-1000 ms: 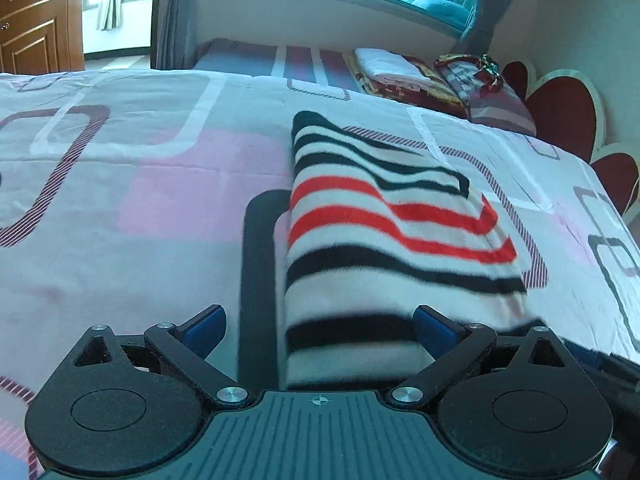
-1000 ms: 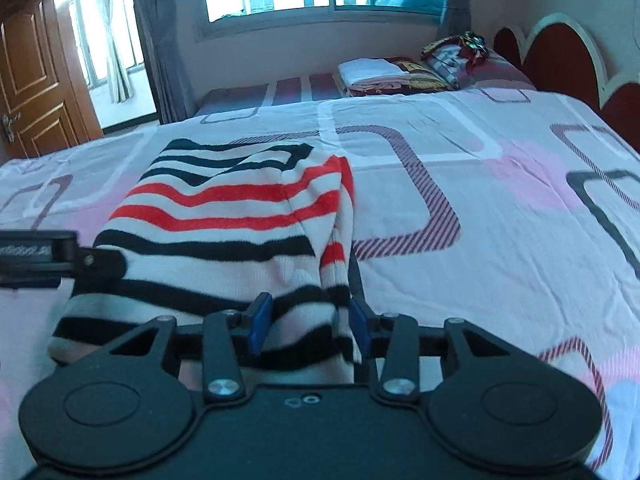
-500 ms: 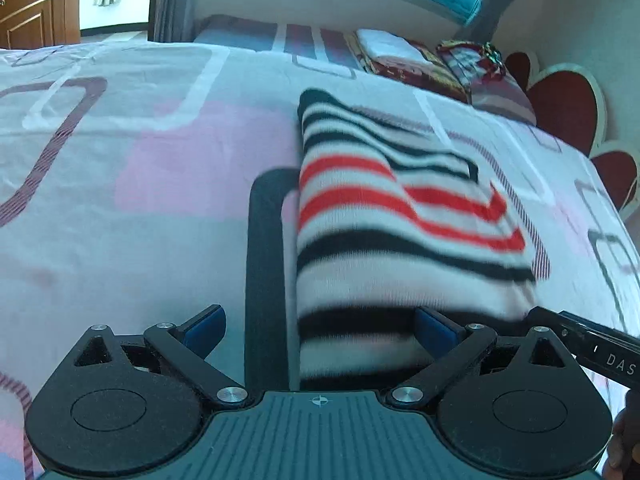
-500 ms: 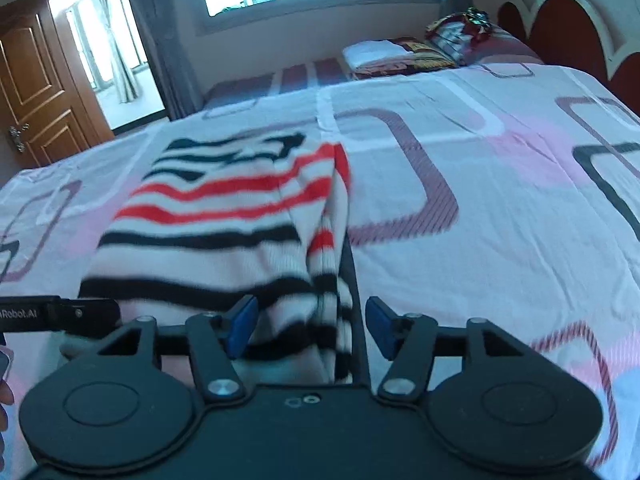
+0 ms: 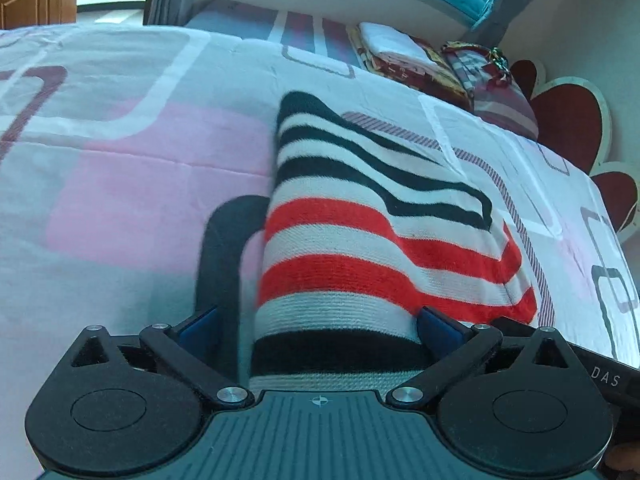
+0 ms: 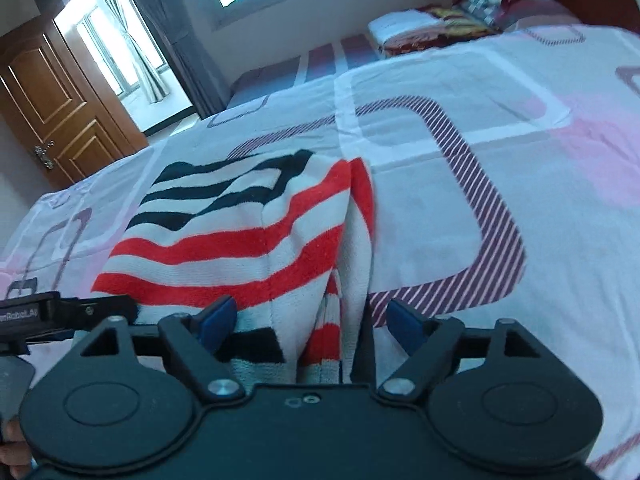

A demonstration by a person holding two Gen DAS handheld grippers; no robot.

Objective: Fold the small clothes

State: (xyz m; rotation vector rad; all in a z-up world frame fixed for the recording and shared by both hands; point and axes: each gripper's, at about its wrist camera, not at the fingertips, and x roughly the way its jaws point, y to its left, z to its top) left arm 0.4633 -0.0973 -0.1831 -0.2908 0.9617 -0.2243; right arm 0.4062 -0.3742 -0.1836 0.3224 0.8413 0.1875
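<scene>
A small knit garment with white, black and red stripes (image 5: 360,240) lies folded on the bed; it also shows in the right wrist view (image 6: 248,240). My left gripper (image 5: 316,322) is open, its blue pads astride the garment's near left edge. My right gripper (image 6: 312,320) is open, its blue pads astride the garment's near right edge, where folded layers stand on edge. The other gripper's black body shows at each view's side edge.
The bed sheet (image 5: 140,184) has pink, white and dark rounded-square prints. Folded cloths and a bag (image 5: 440,64) lie at the bed's far end by the red headboard (image 5: 568,120). A wooden door (image 6: 52,108) and windows stand beyond.
My right gripper has opened from a narrow gap on the garment's edge to a wide one. Both grippers have moved forward over the garment, which now fills more of each view.
</scene>
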